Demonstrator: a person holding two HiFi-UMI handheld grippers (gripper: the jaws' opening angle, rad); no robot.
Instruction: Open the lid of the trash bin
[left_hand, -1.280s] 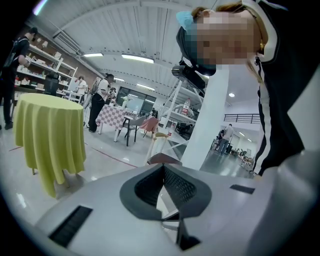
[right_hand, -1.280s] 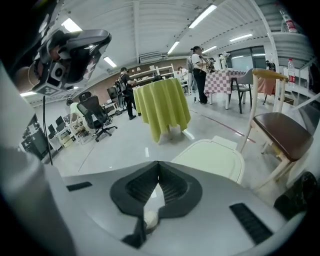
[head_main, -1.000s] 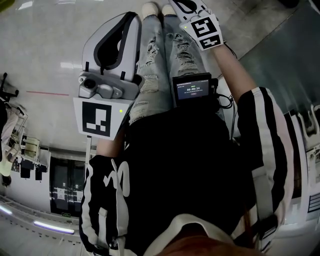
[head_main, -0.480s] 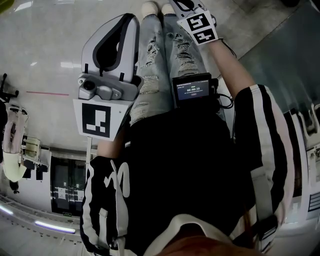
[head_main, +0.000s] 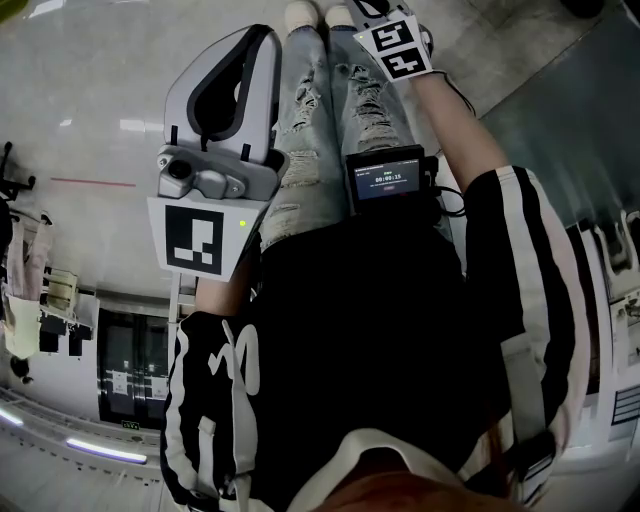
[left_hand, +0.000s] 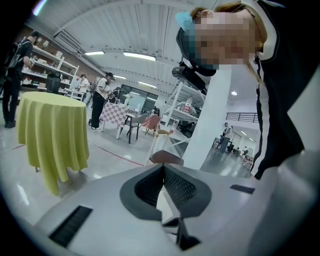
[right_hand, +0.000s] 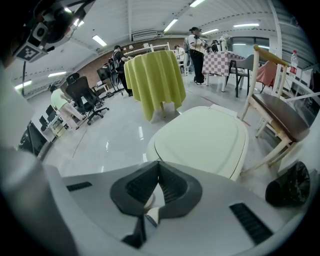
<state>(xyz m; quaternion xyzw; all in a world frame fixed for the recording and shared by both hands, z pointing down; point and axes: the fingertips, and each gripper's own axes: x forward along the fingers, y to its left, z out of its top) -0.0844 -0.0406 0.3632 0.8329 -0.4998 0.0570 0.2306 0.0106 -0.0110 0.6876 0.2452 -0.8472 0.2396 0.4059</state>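
Not begun: lid (right_hand: 205, 137) down, nothing touched.
The trash bin (right_hand: 149, 150) stands on the floor (right_hand: 107, 137) just ahead of the right claw (right_hand: 159, 164), its lid flat. Right claw and left claw (left_hand: 163, 166) are each pressed together on nothing. The whole opening is left to do.

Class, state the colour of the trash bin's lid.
Pale cream. The trash bin lid shows best in the right gripper view.
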